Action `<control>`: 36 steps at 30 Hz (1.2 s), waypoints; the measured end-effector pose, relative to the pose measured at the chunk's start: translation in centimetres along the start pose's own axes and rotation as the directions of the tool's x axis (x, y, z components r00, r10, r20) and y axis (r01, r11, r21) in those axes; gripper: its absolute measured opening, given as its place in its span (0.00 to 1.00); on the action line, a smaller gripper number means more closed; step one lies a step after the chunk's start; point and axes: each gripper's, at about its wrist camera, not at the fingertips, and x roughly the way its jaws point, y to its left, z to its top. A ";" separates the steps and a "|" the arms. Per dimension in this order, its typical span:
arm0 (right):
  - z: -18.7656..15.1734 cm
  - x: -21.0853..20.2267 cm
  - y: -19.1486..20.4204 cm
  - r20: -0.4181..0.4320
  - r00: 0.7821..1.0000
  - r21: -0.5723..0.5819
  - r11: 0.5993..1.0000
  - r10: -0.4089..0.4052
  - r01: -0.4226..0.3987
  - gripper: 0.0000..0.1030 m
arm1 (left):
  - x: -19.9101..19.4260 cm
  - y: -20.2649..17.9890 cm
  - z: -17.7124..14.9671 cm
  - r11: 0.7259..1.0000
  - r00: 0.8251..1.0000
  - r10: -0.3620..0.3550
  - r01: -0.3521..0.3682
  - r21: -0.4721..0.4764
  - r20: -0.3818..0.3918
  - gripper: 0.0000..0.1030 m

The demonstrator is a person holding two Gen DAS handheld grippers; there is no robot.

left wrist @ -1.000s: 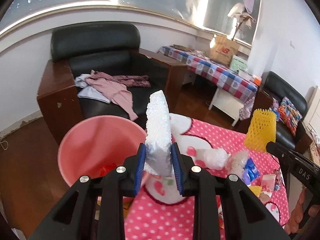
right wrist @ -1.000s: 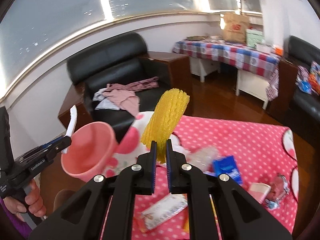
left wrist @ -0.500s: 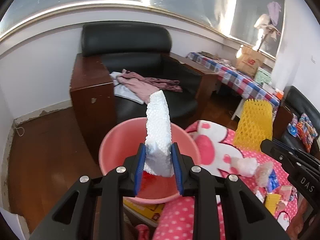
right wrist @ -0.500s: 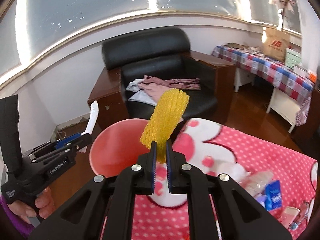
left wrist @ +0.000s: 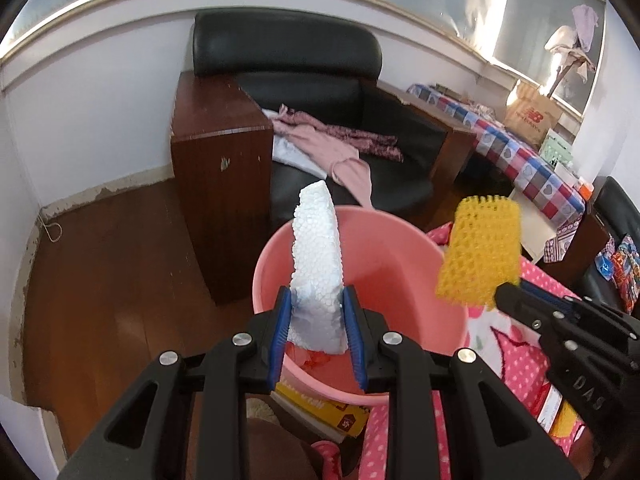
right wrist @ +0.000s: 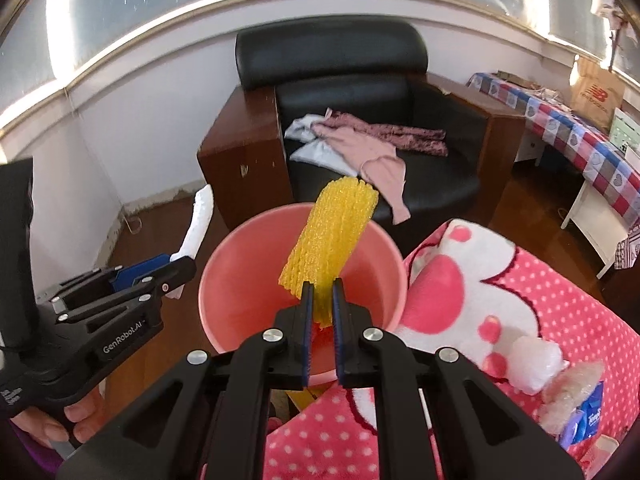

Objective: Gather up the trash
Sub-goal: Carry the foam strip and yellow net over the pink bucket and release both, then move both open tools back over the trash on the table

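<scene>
- Right tool (right wrist: 320, 296) clamps a yellow foam net (right wrist: 332, 232) over the pink bucket (right wrist: 224, 280).
- At nine o'clock, left tool (right wrist: 176, 264) grips white foam (right wrist: 198, 220).
- Armchair (right wrist: 360, 80) at twelve.

A black leather armchair (right wrist: 360, 92) with brown wooden sides stands against the white wall, with pink and pale-blue clothes (right wrist: 360, 142) strewn on its seat. At right, a table under a checked red-and-blue cloth (right wrist: 580, 136) carries a brown paper bag (right wrist: 596, 94). The floor is dark wooden boards (left wrist: 104, 264).
</scene>
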 end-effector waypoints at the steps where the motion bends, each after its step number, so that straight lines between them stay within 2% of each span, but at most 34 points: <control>1: 0.0 0.4 0.0 -0.010 1.000 -0.002 1.000 -0.001 0.001 0.09 | 0.6 0.1 0.0 1.000 1.000 0.001 -0.001 0.002 -0.014 0.25; 10: -0.8 4.9 0.2 -0.132 0.991 -0.003 1.000 -0.003 0.003 0.09 | 4.4 -0.4 -0.8 0.999 0.995 0.020 -0.017 0.027 -0.101 0.25; 21: -1.0 6.9 -1.3 -0.176 0.983 0.073 0.997 0.046 -0.034 0.09 | 6.4 -0.7 -0.6 0.999 0.989 0.025 -0.021 0.029 -0.147 0.27; 24: -0.9 7.1 -1.5 -0.174 0.983 0.086 0.995 0.055 -0.041 0.17 | 6.5 -0.6 -0.6 1.000 0.988 0.017 -0.014 0.020 -0.156 0.29; 26: -1.0 7.0 -1.7 -0.162 0.985 0.093 0.995 0.060 -0.045 0.34 | 6.4 -0.6 -0.7 1.000 0.988 0.008 -0.005 0.018 -0.152 0.33; 27: -1.1 6.9 -1.7 -0.156 0.986 0.096 0.994 0.062 -0.047 0.36 | 6.3 -0.6 -0.8 1.000 0.989 0.007 -0.004 0.021 -0.148 0.34; 36: -1.3 5.5 -1.4 -0.125 0.990 0.086 0.995 0.058 -0.048 0.38 | 5.0 -1.1 -0.9 0.999 0.991 -0.025 0.028 0.023 -0.130 0.37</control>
